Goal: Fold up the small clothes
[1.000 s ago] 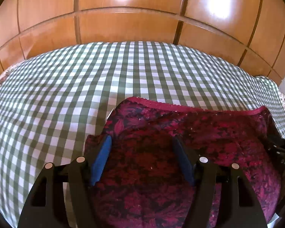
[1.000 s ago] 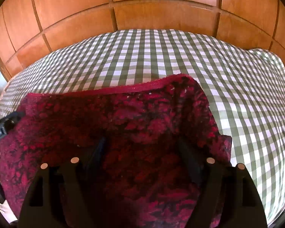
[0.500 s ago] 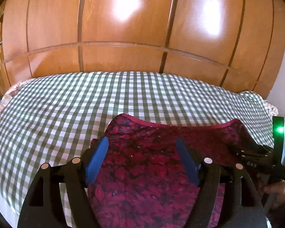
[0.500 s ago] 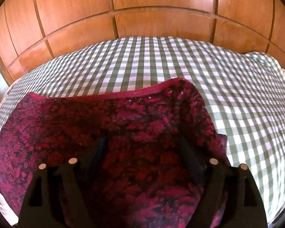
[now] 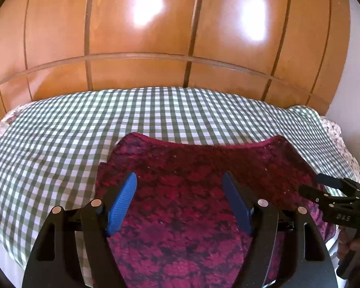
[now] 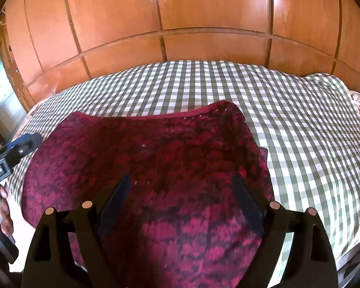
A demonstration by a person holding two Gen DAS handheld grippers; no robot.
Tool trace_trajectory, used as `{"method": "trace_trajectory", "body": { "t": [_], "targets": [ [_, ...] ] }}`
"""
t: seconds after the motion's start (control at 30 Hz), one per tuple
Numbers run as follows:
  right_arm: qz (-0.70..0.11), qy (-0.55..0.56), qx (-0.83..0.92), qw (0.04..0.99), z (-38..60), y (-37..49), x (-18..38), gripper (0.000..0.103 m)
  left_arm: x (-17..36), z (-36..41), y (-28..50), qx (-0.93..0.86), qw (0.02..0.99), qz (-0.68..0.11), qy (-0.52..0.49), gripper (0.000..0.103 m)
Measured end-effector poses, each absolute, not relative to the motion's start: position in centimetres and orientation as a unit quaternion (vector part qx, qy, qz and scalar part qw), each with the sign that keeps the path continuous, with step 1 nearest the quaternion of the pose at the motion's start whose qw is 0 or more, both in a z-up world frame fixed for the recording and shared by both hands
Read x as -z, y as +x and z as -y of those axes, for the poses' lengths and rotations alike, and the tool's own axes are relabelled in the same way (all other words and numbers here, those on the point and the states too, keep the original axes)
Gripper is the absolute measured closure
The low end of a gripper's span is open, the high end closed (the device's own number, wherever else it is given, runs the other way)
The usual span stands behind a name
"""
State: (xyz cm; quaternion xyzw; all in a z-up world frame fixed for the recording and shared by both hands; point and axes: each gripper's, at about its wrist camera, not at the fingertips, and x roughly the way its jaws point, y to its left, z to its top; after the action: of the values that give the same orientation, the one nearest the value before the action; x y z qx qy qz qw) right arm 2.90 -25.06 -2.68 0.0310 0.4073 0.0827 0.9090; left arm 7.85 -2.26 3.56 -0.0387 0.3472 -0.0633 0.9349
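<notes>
A dark red and black patterned garment (image 5: 204, 158) lies spread flat on the green-and-white checked bed cover (image 5: 60, 132), its hemmed edge towards the far side. My left gripper (image 5: 178, 176) hovers above its left part, open, with nothing between the blue pads (image 5: 122, 199). In the right wrist view the same garment (image 6: 156, 148) lies below my right gripper (image 6: 181, 176), also open and holding nothing. Each gripper appears at the edge of the other's view: the right gripper (image 5: 333, 192) and the left gripper (image 6: 19, 146).
A glossy wooden panelled wardrobe (image 5: 156, 48) rises behind the bed. The checked cover (image 6: 300, 120) stretches wide beyond the garment. A floral sheet edge (image 5: 336, 132) shows at the bed's right corner. A hand (image 6: 4, 206) grips the left gripper's handle.
Both grippers have lifted and drawn back from the garment, which stays flat on the bed. Their jaws stand a little wider. More of the wardrobe is in view.
</notes>
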Motion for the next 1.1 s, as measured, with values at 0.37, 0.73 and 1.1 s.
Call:
{"method": "trace_trajectory", "body": {
  "t": [0.37, 0.73, 1.1],
  "targets": [
    [-0.443, 0.037, -0.043, 0.895, 27.1, 1.8, 5.1, 0.018, -1.0, 4.2, 8.5, 0.086, 0.918, -0.385, -0.034, 0.03],
    [-0.456, 0.079, -0.051, 0.885, 28.6, 3.0, 7.2, 0.016, 0.5, 2.4, 13.6, 0.06, 0.907, -0.413, -0.057, 0.027],
    [-0.446, 0.073, -0.041, 0.891, 28.1, 2.8, 6.7, 0.013, 1.7, -8.4, 18.2, -0.032, 0.869, -0.469, -0.155, 0.051]
  ]
}}
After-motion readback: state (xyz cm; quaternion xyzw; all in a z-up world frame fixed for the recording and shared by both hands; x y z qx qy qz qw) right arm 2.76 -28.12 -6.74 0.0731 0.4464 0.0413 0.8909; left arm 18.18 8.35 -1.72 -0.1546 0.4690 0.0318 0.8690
